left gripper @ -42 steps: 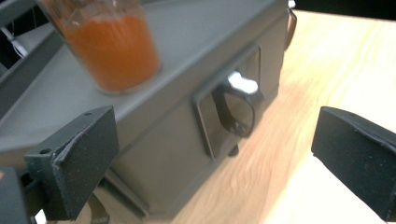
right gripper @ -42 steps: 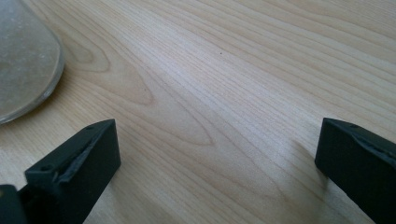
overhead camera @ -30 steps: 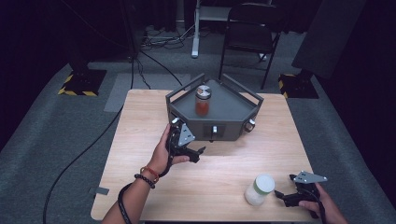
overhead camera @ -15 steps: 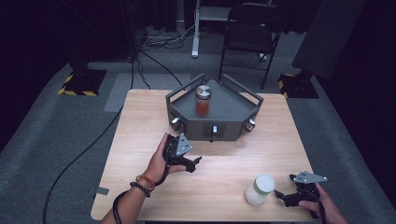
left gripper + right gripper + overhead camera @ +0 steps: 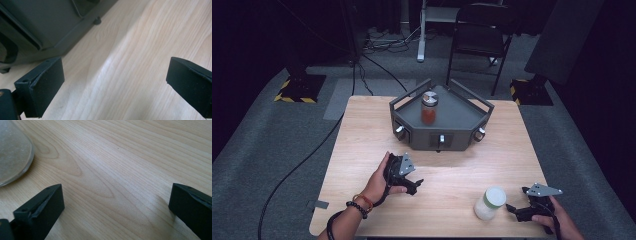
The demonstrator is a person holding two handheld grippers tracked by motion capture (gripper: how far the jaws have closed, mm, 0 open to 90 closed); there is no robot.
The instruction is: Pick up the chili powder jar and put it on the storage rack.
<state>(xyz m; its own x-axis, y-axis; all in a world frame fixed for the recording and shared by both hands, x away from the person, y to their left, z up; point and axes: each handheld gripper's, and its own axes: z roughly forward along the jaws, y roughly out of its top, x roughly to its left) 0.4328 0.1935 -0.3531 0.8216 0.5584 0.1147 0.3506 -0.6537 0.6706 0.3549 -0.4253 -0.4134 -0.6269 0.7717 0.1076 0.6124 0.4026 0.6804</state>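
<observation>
Resting near table edge, right gripper gapes beside jar.

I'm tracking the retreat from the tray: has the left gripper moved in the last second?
Yes. The left gripper has drawn back from the grey tray toward the table's near edge, jaws open and empty.

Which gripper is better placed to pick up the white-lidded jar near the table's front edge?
Right, probably. The right gripper sits just beside the white-lidded jar, jaws open with bare wood between them. The left gripper, also open, lies farther off, nearer the dark grey tray.
</observation>
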